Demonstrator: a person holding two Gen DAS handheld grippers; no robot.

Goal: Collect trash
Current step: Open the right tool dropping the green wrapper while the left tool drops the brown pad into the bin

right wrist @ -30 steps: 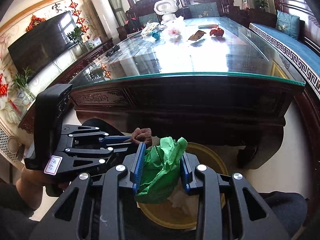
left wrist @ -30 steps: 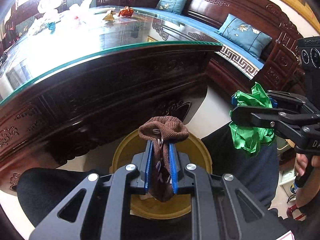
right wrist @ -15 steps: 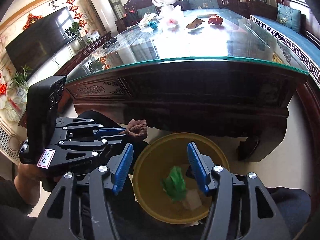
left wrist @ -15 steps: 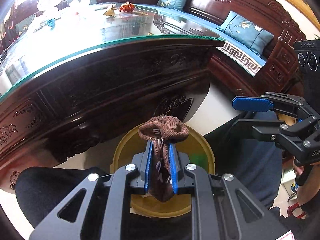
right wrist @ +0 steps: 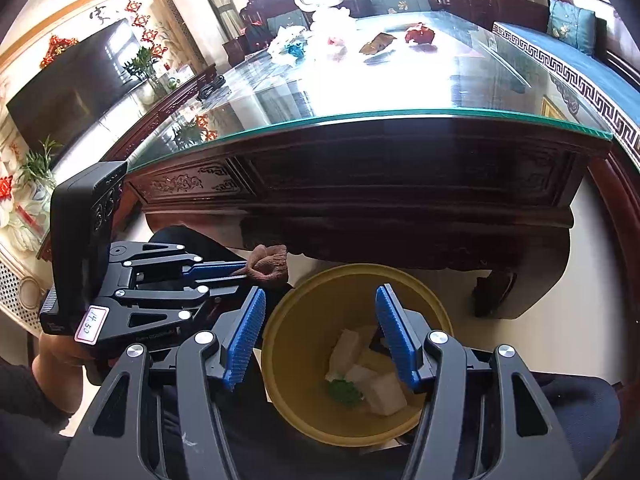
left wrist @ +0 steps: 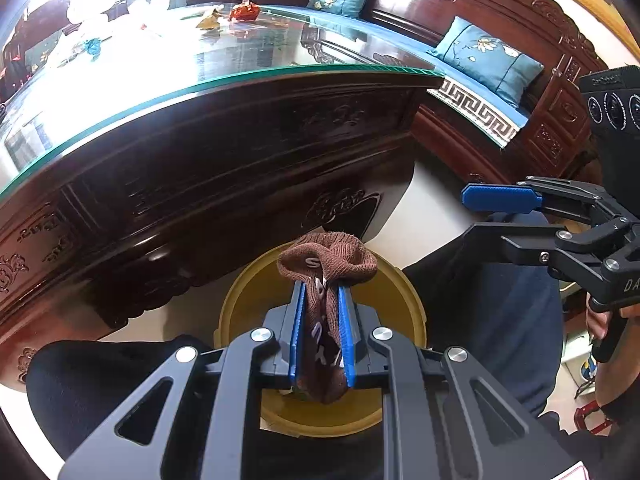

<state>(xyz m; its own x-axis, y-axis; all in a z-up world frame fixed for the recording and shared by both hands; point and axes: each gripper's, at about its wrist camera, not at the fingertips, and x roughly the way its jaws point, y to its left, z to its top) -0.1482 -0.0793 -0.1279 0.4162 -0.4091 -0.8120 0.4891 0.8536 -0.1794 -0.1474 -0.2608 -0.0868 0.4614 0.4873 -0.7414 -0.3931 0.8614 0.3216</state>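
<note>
carved dark wood under a green-edged glass tabletop (right wrist: 400,116) filled my view. my left gripper (left wrist: 321,308) was clamped on a ribbed brown knitted sock (left wrist: 328,264), bunched above the blue ridged pads, over the round yellow plastic bin (right wrist: 304,300). my right gripper (right wrist: 320,336) stood apart and empty above the bin. inside lay a crumpled green paper scrap (right wrist: 344,390) beside pale tissue wads (right wrist: 372,376); the fingers cut off part of the bin's rim.

A handwritten "14 50" stands on a white sticker (right wrist: 92,325) on the left gripper (right wrist: 244,270). The brown sock (left wrist: 326,276) shows white letters, an "S" and a "Y" among them. "DA" is printed on the right gripper (left wrist: 486,216).
</note>
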